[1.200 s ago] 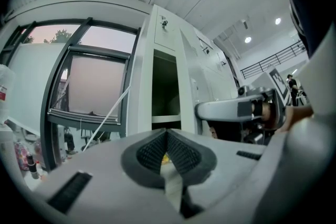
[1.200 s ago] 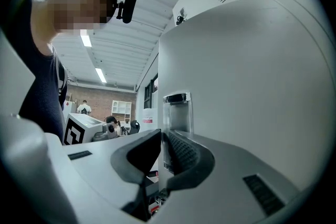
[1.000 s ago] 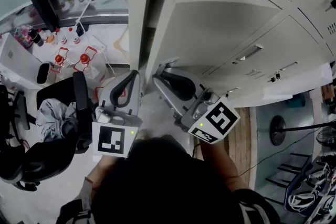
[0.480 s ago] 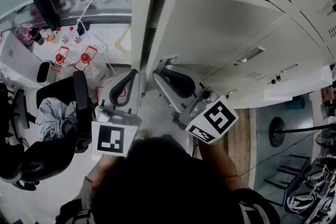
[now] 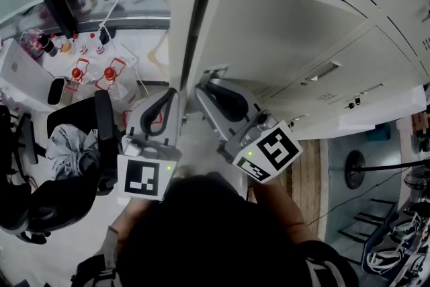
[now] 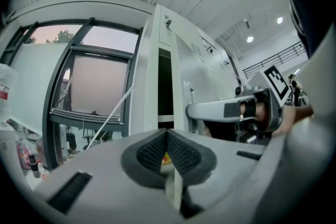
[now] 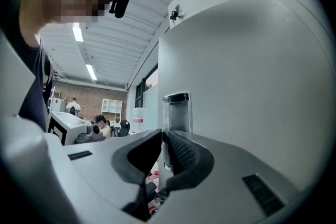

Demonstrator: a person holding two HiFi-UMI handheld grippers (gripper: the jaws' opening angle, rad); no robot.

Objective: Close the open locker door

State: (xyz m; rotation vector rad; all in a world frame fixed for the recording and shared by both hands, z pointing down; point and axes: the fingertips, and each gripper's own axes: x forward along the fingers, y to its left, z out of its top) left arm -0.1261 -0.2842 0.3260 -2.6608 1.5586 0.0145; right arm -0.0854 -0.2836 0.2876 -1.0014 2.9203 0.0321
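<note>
The tall white locker (image 5: 181, 10) stands in front of me with its door (image 5: 289, 30) swung partly out, a dark gap showing along its top. My right gripper (image 5: 203, 91) is shut on the door's free edge, just under the metal latch plate (image 7: 176, 113). In the right gripper view the door (image 7: 241, 71) fills the right side and its edge runs between the pads of my right gripper (image 7: 163, 136). My left gripper (image 5: 172, 96) hangs beside the locker's left post, shut and empty. The left gripper (image 6: 167, 136) looks at the locker opening (image 6: 165, 81) and at the right gripper (image 6: 210, 110).
Closed locker doors with handles (image 5: 322, 70) continue to the right. A black office chair with a grey cloth (image 5: 67, 151) stands at the left. Behind it is a white table with small bottles (image 5: 87, 70) under a window. A round stand base (image 5: 356, 168) sits at the right.
The door has swung a little toward the locker and the dark gap above it has narrowed. The right gripper went with it, still on the edge. The left gripper has not moved.
</note>
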